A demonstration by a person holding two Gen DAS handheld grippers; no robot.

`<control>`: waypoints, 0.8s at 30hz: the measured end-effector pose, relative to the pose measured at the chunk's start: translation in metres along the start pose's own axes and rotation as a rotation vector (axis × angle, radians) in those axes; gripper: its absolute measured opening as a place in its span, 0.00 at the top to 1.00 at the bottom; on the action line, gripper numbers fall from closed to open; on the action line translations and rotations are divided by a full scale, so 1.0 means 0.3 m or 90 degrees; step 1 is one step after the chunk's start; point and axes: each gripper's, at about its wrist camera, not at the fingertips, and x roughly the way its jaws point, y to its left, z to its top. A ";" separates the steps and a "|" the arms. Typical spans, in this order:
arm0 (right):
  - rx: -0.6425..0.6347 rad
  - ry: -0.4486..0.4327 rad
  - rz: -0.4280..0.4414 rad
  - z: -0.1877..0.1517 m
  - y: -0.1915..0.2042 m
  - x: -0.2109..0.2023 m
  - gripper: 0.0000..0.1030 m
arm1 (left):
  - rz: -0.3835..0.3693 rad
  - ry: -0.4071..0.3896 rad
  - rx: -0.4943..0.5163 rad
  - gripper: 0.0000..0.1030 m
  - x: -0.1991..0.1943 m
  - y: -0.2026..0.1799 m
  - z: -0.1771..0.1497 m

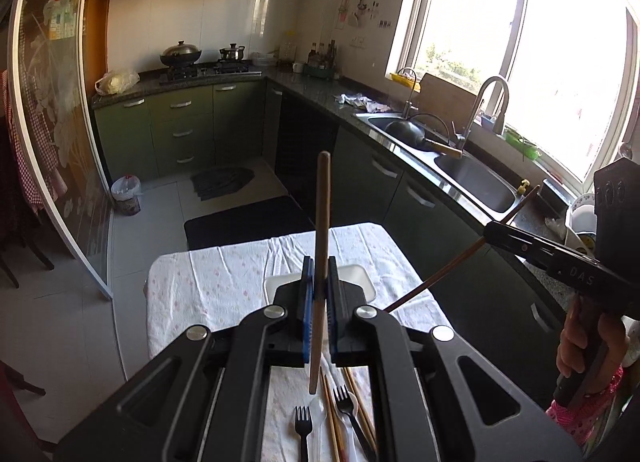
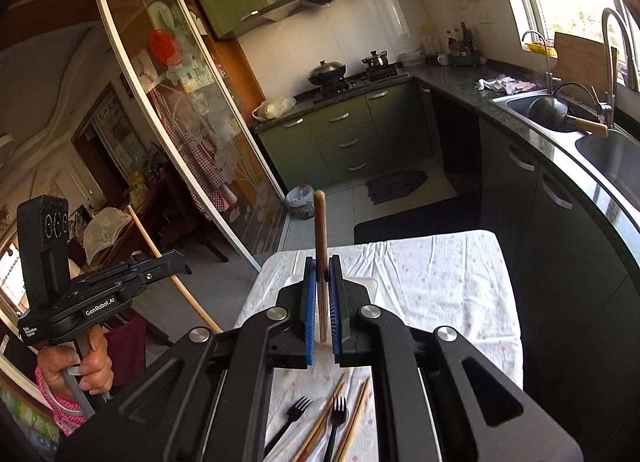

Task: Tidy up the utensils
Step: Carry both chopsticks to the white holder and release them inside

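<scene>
Nearest the cameras, on the white floral tablecloth (image 1: pixel 208 286), lie the loose utensils: two black plastic forks (image 1: pixel 303 428), a clear plastic spoon (image 1: pixel 320 410) and several brown wooden chopsticks (image 1: pixel 334 418), bunched together and overlapping at the table's near edge. The right wrist view shows the same cluster, the forks (image 2: pixel 336 418) lying among the chopsticks (image 2: pixel 320 418).

Above them, the left gripper (image 1: pixel 319 274) has its blue-padded jaws clamped on a single light-brown wooden chopstick (image 1: pixel 322 222), which stands nearly upright, its lower end hanging just over the clear spoon. In the right wrist view this gripper appears at the left, held by a hand (image 2: pixel 86 366) with a pink patterned sleeve, the chopstick running slantwise through its tip.

The right gripper (image 2: pixel 322 274) is likewise closed on a darker brown wooden chopstick (image 2: pixel 320 230), upright between the pads. From the left wrist view it enters at the right edge, gripped by a hand (image 1: pixel 588 346), with the thin dark chopstick (image 1: pixel 440 270) slanting through its jaws.

Just beyond both sets of jaws sits a white rectangular plastic tray (image 1: pixel 360 276), mostly hidden behind the fingers.

Past the table lie a black floor mat (image 1: pixel 244 218) and a small bin (image 1: pixel 127 194). Farther off are green kitchen cabinets (image 1: pixel 180 130), a steel sink (image 1: pixel 476 182) under a bright window, and a wok (image 1: pixel 181 52) on the stove.
</scene>
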 end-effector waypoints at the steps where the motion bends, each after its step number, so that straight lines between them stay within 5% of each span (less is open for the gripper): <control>1: 0.003 -0.007 -0.001 0.024 -0.001 0.003 0.93 | 0.000 -0.010 -0.003 0.94 -0.003 -0.002 0.021; 11: 0.005 0.033 -0.073 0.112 -0.033 0.225 0.93 | 0.025 -0.048 -0.038 0.94 0.155 0.024 0.136; 24: 0.041 0.175 -0.102 -0.022 -0.185 0.616 0.93 | 0.067 0.139 -0.134 0.94 0.566 0.235 -0.059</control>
